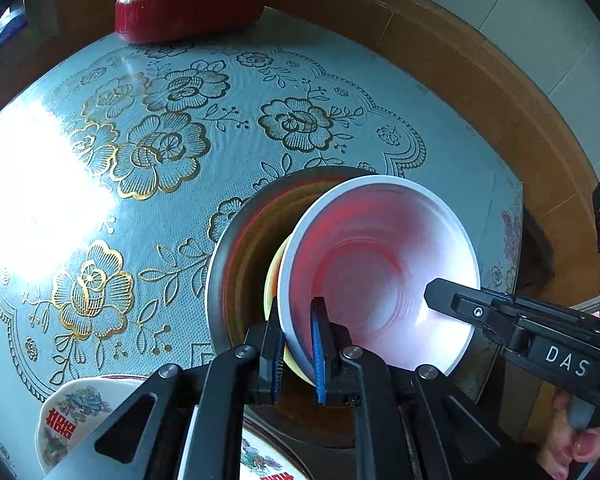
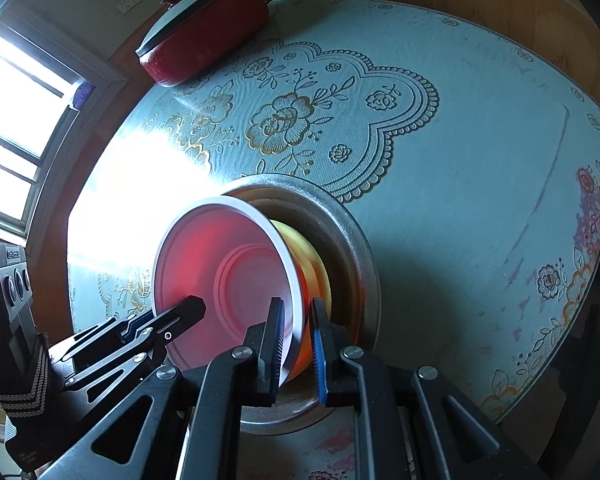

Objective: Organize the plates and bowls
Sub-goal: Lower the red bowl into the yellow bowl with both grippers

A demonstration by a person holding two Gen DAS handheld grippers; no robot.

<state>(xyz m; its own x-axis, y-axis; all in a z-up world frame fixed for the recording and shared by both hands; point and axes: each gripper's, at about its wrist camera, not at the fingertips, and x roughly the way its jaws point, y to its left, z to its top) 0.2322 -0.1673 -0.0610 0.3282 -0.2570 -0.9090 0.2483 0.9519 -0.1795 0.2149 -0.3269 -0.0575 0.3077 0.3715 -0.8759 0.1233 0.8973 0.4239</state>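
Note:
A white bowl (image 1: 380, 272) (image 2: 228, 272) with a pinkish inside hangs tilted over a metal basin (image 1: 216, 272) (image 2: 364, 248). A yellow bowl (image 1: 270, 284) (image 2: 320, 272) lies in the basin, mostly hidden behind the white one. My left gripper (image 1: 296, 308) is shut on the white bowl's near rim, one pad inside and one outside. My right gripper (image 2: 297, 306) is shut on the opposite rim in the same way. Each gripper shows in the other's view: the right gripper (image 1: 432, 292) comes in from the right, and the left gripper (image 2: 192, 306) from the left.
A patterned plate (image 1: 60, 420) with a red character lies at the lower left, beside the basin. A red pot with a lid (image 1: 188, 4) (image 2: 204, 32) stands at the table's far edge. The blue floral tablecloth (image 1: 180, 120) (image 2: 460, 200) covers a round wooden table. A hand (image 1: 572, 452) holds the right gripper.

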